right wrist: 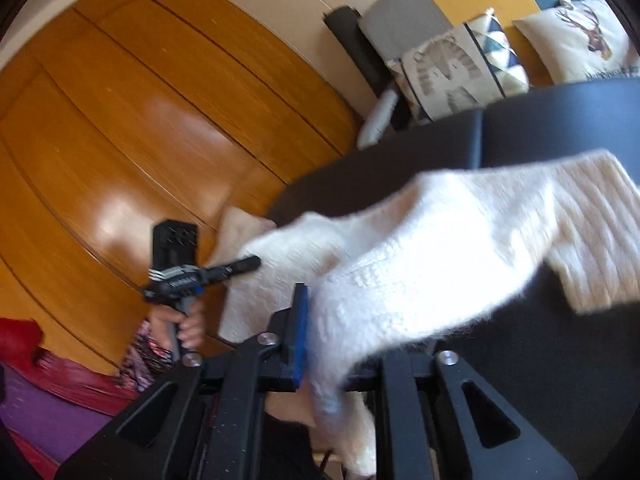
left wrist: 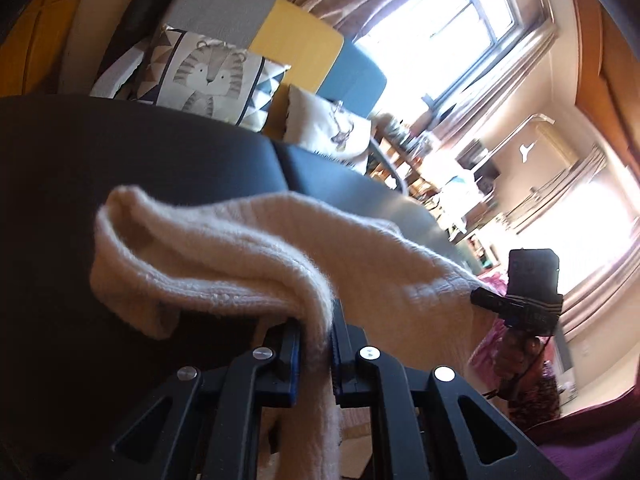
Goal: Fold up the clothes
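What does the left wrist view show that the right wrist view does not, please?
Only the left wrist view shows the bright window and cluttered shelves. Only the right wrist view shows the wooden floor. Both show the cream sweater clamped by the left hand-held gripper and the right hand-held gripper, the black table and the tiger cushion.

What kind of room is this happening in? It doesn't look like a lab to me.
It looks like a lived-in home, probably a living room or bedroom. You can see printed cushions, a curtained window and a polished wooden floor. A cream sweater is being handled over a dark padded surface.
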Motion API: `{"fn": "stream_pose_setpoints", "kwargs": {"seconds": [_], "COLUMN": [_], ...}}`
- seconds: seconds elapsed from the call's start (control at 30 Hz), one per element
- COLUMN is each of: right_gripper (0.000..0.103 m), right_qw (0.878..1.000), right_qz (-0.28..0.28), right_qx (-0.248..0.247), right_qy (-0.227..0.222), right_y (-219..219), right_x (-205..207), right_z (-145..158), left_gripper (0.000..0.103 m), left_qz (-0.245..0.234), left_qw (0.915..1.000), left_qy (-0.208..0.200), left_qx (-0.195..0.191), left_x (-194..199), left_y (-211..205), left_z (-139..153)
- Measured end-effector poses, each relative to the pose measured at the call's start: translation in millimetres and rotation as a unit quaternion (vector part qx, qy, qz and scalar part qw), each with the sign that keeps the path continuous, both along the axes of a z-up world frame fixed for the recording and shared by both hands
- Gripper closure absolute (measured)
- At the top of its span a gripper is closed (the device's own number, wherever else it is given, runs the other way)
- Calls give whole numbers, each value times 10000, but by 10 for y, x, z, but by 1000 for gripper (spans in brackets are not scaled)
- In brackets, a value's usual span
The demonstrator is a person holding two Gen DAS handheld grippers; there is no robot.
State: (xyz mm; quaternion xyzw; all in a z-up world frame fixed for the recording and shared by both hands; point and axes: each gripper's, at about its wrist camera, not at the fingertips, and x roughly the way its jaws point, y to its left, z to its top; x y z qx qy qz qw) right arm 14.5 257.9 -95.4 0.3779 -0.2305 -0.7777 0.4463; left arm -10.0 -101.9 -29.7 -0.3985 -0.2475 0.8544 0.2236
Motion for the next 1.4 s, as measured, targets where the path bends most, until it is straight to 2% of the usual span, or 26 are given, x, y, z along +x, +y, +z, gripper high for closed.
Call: {"fn": "stream_pose_setpoints", "kwargs": {"seconds": [0.1, 0.23, 0.3, 0.47, 0.6, 0.7, 0.73, 0.8, 0.9, 1.03, 1.13, 1.27, 1.4], "right_gripper": [94, 95, 95, 95, 95, 95, 95, 95, 95, 95, 95, 95, 91], "right_qw": [9997, 9975, 9955, 9844, 9785, 9793, 9807, 9846, 9911, 9956, 9922, 9764, 9520], "right_qz": [-102, -378, -622, -1433, -1842, -1863, -1807, -1603, -1036, -17, 728, 1737, 2419], "right_qx": [-206, -595, -709, -1018, -901, -727, -631, -415, -2, 489, 793, 1272, 1785], "right_qy": [112, 100, 98, 93, 229, 319, 391, 562, 841, 802, 630, 151, -570], "right_y": [-8, 86, 92, 291, 252, -37, -184, -552, -1283, -2351, -3070, -3872, -4391], "right_x": [-114, -295, -432, -1045, -1583, -1926, -2022, -2189, -2359, -2321, -2214, -1857, -1447], "right_z": [162, 346, 451, 860, 1342, 1704, 1819, 2023, 2178, 1827, 1409, 573, -214], "left_gripper": [93, 93, 93, 93, 93, 93, 93, 93, 93, 93, 92, 92, 91], "left_qz": [76, 175, 118, -383, -873, -1228, -1319, -1373, -1345, -937, -445, 210, 567], "left_qw": [9997, 9970, 9970, 9955, 9912, 9847, 9809, 9715, 9526, 9341, 9299, 9209, 9108], "left_qy": [57, 92, 182, 452, 422, 262, 175, -2, -164, -510, -941, -1483, -1789], "left_qx": [239, 745, 738, 733, 897, 1207, 1422, 1930, 2724, 3407, 3528, 3598, 3677], "left_x": [-105, -309, -418, -595, -720, -832, -867, -909, -892, -773, -607, -383, -248], "left_y": [-56, -47, 0, 358, 819, 1205, 1319, 1513, 1659, 1552, 1319, 1015, 829], "left_z": [79, 182, 286, 577, 573, 451, 380, 210, -76, -539, -922, -1373, -1570]}}
